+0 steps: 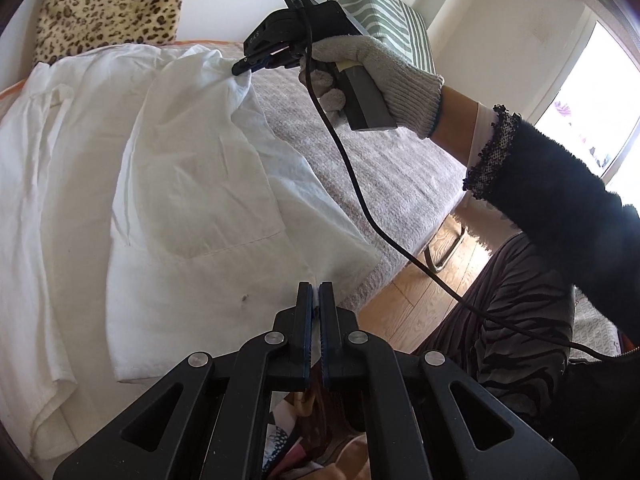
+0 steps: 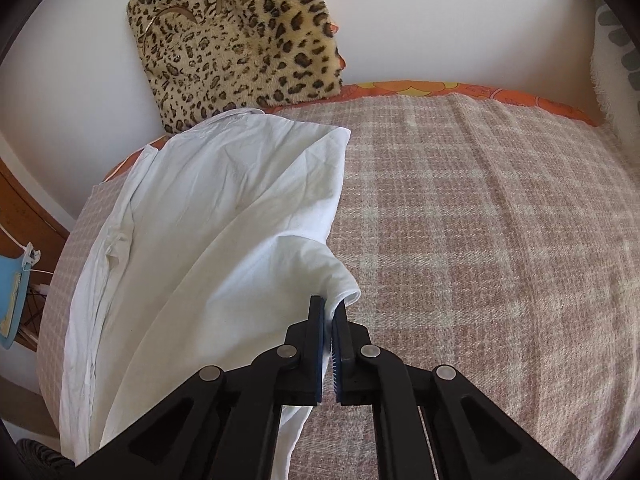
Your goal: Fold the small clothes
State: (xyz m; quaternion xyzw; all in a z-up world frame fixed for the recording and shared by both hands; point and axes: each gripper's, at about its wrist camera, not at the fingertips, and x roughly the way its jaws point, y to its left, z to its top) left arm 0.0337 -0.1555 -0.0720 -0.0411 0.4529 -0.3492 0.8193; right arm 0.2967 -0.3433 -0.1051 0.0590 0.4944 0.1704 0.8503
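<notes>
Right gripper point(image 1: 243, 67), marked "DAS", pinches the white shirt point(image 1: 192, 184).

White shirt point(image 1: 192, 168) — creased, chest pocket up — spread across the bed, right edge lifted

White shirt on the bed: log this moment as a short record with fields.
garment: white shirt, partly folded over itself
surface: bed with a checked blanket
left gripper: shut on the near edge of the shirt
right gripper: shut on a far edge of the shirt, held in a gloved hand
behind: leopard-print cushion against the wall
fold: not finished
</notes>
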